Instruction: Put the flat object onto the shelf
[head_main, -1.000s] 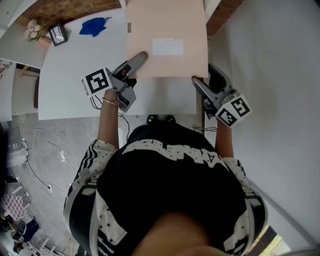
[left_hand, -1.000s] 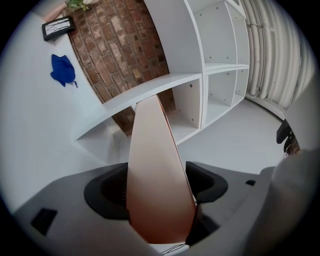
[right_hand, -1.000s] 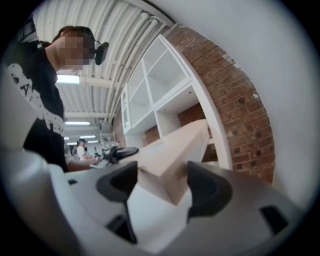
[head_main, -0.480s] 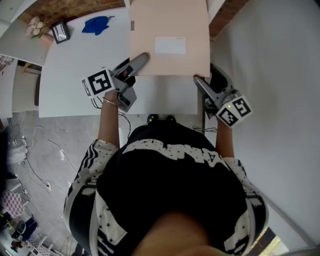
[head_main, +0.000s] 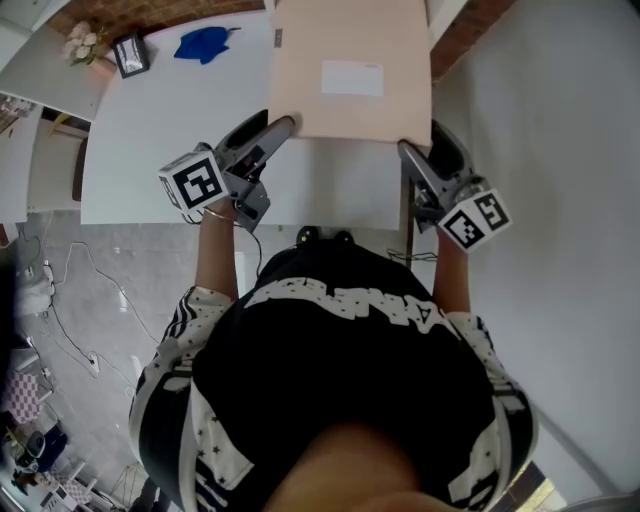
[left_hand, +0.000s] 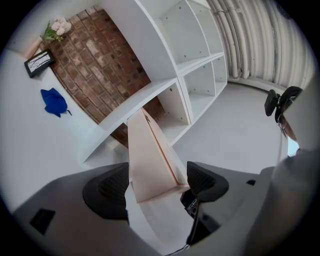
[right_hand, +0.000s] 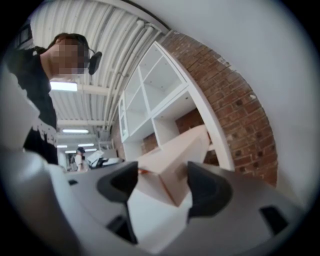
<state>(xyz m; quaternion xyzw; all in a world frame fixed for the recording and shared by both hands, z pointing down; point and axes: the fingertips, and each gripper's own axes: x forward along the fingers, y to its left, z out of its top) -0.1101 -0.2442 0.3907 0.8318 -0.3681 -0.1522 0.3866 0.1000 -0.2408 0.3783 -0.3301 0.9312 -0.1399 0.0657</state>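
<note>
The flat object is a thin pale pink box (head_main: 350, 70) with a white label, held out level over the far side of the white table (head_main: 150, 130). My left gripper (head_main: 280, 125) is shut on its near left corner, and my right gripper (head_main: 410, 150) is shut on its near right corner. In the left gripper view the box (left_hand: 150, 155) fills the gap of the left gripper (left_hand: 157, 187) and points at the white shelf unit (left_hand: 165, 85). In the right gripper view the box (right_hand: 175, 155) sits in the right gripper (right_hand: 162, 182), with the shelf (right_hand: 150, 115) beyond.
A blue cloth (head_main: 207, 43), a small picture frame (head_main: 130, 55) and pale flowers (head_main: 82, 40) lie at the table's far left. A brick wall (left_hand: 100, 65) stands behind the shelf's open compartments. Cables trail over the grey floor (head_main: 70, 290) at the left.
Both grippers and the box have moved forward, away from the person and slightly right. The grip on both corners is the same.
</note>
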